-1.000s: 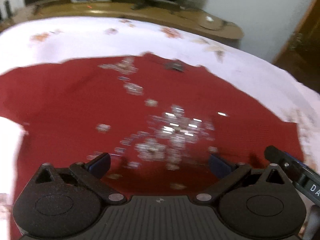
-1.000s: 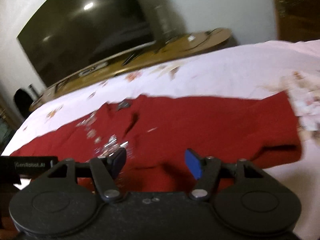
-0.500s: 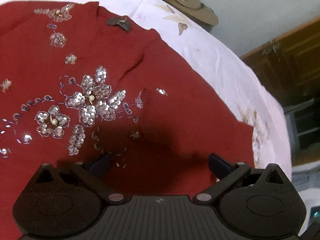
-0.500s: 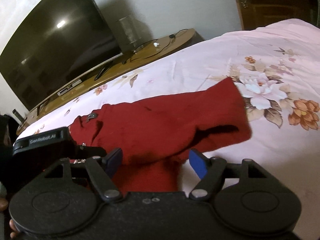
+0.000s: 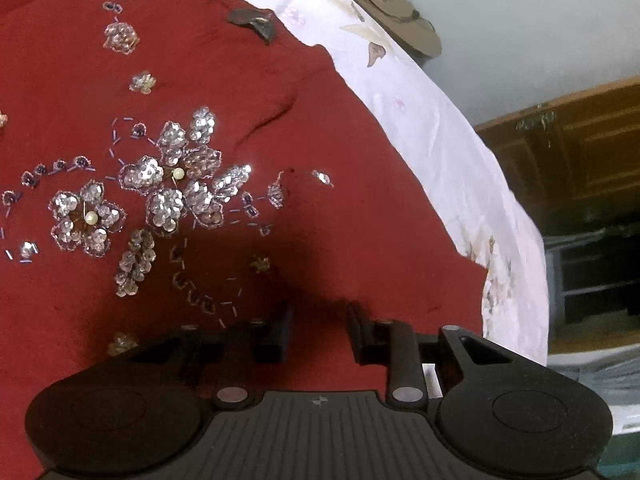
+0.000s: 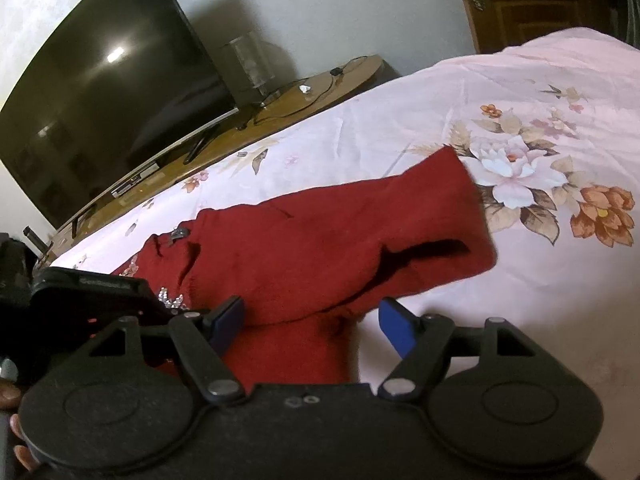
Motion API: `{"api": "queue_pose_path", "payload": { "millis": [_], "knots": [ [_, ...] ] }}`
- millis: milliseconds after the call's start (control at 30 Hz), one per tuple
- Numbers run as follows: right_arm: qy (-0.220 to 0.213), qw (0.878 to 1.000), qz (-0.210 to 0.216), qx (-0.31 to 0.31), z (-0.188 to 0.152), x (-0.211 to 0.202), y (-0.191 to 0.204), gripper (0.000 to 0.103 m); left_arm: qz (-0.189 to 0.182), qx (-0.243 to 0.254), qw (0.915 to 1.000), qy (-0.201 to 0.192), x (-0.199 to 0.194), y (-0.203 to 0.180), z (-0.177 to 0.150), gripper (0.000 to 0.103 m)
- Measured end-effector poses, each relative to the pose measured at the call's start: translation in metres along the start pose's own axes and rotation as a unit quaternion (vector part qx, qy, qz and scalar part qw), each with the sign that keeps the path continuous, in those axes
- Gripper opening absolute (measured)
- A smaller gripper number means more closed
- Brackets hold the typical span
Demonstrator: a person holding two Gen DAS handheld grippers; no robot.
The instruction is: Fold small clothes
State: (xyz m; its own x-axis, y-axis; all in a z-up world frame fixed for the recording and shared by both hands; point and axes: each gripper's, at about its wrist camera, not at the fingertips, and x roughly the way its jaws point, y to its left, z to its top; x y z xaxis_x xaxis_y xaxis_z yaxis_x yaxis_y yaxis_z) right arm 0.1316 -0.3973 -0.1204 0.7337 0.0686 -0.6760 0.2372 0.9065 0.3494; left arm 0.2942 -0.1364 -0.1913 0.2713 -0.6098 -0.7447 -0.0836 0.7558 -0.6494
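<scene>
Your red top lies spread on the pale flowered bedsheet, its sequin flowers facing up and a small dark tag at the neckline. Your left gripper points down onto the cloth near its hem; its jaws are closing, with red fabric between them, though you cannot tell whether the pads already press on it. From your right side, one sleeve lies folded across the body of the top. Your right gripper hovers with its jaws wide apart over the lower edge of the top, the blue pads clear of the cloth. Beyond the bed stand a dark television and a wooden stand.
</scene>
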Motion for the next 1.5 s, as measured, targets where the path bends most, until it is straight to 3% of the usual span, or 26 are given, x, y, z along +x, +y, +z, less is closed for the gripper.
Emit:
{"api": "queue_pose_path", "payload": {
  "millis": [200, 433, 567, 600, 633, 733, 767, 867, 900, 933, 967, 1000, 1033, 1067, 1133, 1200, 1267, 1300, 1333, 1400, 1467, 1500],
  "knots": [
    [0.001, 1.000, 0.002, -0.001, -0.001, 0.002, 0.000, 0.073, -0.028, -0.045, 0.9983, -0.024, 0.004, 0.010, 0.001, 0.030],
    [0.003, 1.000, 0.002, 0.002, 0.000, 0.004, -0.001, 0.073, -0.006, -0.033, 0.9975, -0.063, 0.008, 0.004, 0.004, 0.029],
    [-0.002, 1.000, -0.001, 0.004, 0.000, 0.003, -0.002, 0.073, 0.015, -0.017, 0.9939, -0.108, -0.006, -0.003, 0.005, 0.029],
    [-0.003, 1.000, -0.001, 0.002, 0.000, 0.002, -0.001, 0.073, 0.019, -0.007, 0.9926, -0.120, -0.013, -0.004, 0.005, 0.020],
    [-0.005, 1.000, -0.003, 0.000, 0.000, 0.002, -0.001, 0.073, 0.022, 0.001, 0.9916, -0.127, -0.019, -0.005, 0.005, 0.001],
    [-0.007, 1.000, -0.009, -0.006, 0.001, 0.003, 0.001, 0.073, 0.025, 0.013, 0.9894, -0.142, -0.034, -0.003, 0.010, 0.001],
    [-0.007, 1.000, -0.009, -0.006, 0.002, 0.004, 0.001, 0.073, 0.024, 0.018, 0.9897, -0.140, -0.036, -0.002, 0.012, 0.001],
    [-0.005, 1.000, -0.005, -0.003, 0.003, 0.006, 0.002, 0.073, 0.003, 0.007, 0.9966, -0.082, -0.030, 0.007, 0.016, 0.001],
    [-0.004, 1.000, -0.003, -0.003, 0.002, 0.006, 0.003, 0.073, 0.002, 0.000, 0.9965, -0.083, -0.030, 0.010, 0.014, 0.001],
    [-0.003, 1.000, -0.003, -0.006, 0.002, 0.007, 0.004, 0.073, -0.003, -0.006, 0.9965, -0.083, -0.031, 0.013, 0.013, 0.005],
    [0.000, 1.000, -0.002, -0.009, 0.001, 0.008, 0.006, 0.073, -0.002, -0.015, 0.9968, -0.078, -0.029, 0.017, 0.013, 0.016],
    [0.001, 1.000, -0.001, -0.010, 0.000, 0.008, 0.006, 0.073, -0.001, -0.031, 0.9972, -0.069, -0.026, 0.022, 0.015, 0.062],
    [0.004, 1.000, 0.000, -0.011, 0.000, 0.009, 0.006, 0.073, -0.013, -0.046, 0.9965, -0.069, -0.025, 0.026, 0.015, 0.088],
    [0.005, 1.000, 0.000, -0.012, -0.001, 0.010, 0.007, 0.073, -0.044, -0.061, 0.9934, -0.087, -0.028, 0.029, 0.012, 0.093],
    [0.004, 1.000, -0.001, -0.012, -0.002, 0.009, 0.006, 0.073, -0.034, -0.045, 0.9932, -0.101, -0.032, 0.023, 0.013, 0.096],
    [0.002, 1.000, -0.004, -0.011, -0.002, 0.007, 0.004, 0.073, -0.024, -0.032, 0.9949, -0.093, -0.028, 0.019, 0.013, 0.091],
    [0.000, 1.000, -0.005, -0.006, -0.002, 0.006, 0.002, 0.073, -0.025, -0.035, 0.9960, -0.078, -0.021, 0.019, 0.010, 0.073],
    [-0.001, 1.000, -0.006, -0.004, -0.001, 0.006, 0.000, 0.073, -0.025, -0.032, 0.9965, -0.073, -0.018, 0.018, 0.009, 0.054],
    [-0.002, 1.000, -0.007, -0.003, -0.001, 0.005, 0.000, 0.073, -0.018, -0.028, 0.9970, -0.070, -0.016, 0.016, 0.008, 0.046],
    [-0.003, 1.000, -0.008, -0.001, -0.002, 0.005, -0.002, 0.073, -0.010, -0.025, 0.9968, -0.075, -0.014, 0.017, 0.008, 0.040],
    [-0.004, 1.000, -0.008, -0.002, -0.002, 0.005, -0.002, 0.073, -0.011, -0.030, 0.9966, -0.076, -0.017, 0.019, 0.007, 0.022],
    [-0.005, 1.000, -0.010, -0.003, -0.002, 0.004, -0.001, 0.073, -0.010, -0.028, 0.9968, -0.074, -0.017, 0.018, 0.008, 0.006]
  ]
}}
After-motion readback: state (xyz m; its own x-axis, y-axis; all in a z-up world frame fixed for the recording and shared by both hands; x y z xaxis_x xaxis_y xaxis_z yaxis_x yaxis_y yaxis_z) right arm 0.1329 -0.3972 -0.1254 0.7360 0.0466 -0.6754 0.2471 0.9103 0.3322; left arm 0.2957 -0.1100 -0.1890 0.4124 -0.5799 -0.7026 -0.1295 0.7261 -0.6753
